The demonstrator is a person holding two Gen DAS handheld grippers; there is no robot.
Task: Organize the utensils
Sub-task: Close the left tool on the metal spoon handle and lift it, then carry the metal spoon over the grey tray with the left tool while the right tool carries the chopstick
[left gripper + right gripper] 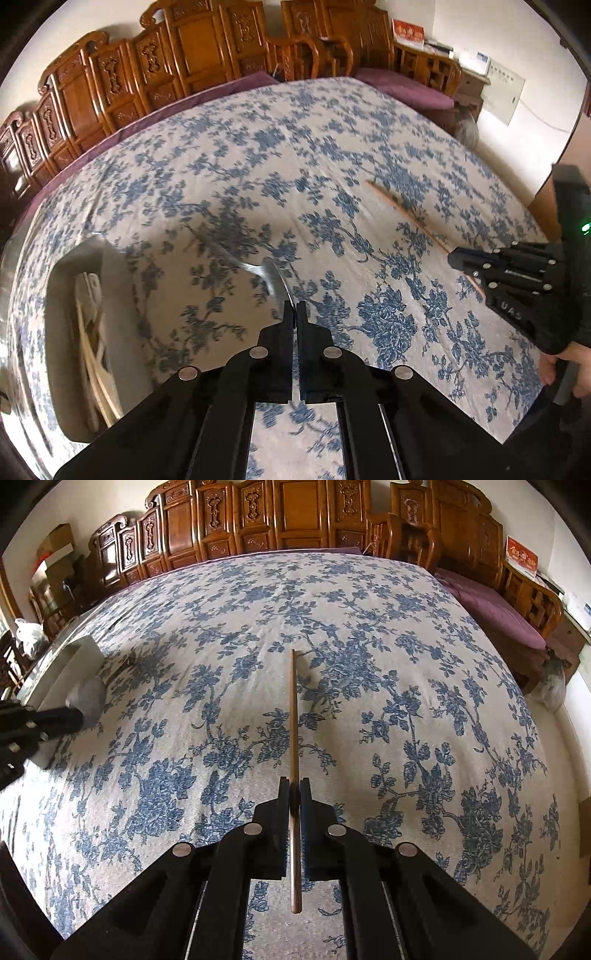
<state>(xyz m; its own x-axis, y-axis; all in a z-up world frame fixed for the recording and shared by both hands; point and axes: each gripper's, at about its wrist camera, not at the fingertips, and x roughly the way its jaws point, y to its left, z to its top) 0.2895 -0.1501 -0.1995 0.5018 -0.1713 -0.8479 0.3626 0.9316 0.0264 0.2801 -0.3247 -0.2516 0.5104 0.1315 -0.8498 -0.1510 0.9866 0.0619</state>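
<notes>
My left gripper (pixel 295 308) is shut on a metal spoon (pixel 275 280), whose shiny bowl sticks out past the fingertips above the flowered tablecloth. A grey utensil tray (pixel 79 332) lies at the left and holds pale utensils. My right gripper (pixel 294 786) is shut on a brown wooden chopstick (pixel 294 716) that points straight ahead over the cloth. The right gripper (pixel 461 258) also shows in the left wrist view with the chopstick (pixel 402 210). The left gripper (pixel 75 716) with the spoon bowl (pixel 90 698) shows at the left of the right wrist view, beside the tray (pixel 70 664).
A blue-and-white flowered cloth (pixel 369 738) covers the table. Carved wooden chairs (pixel 295 517) with purple cushions (pixel 495 605) line the far and right edges. A hand (pixel 569 369) holds the right gripper at the table's right edge.
</notes>
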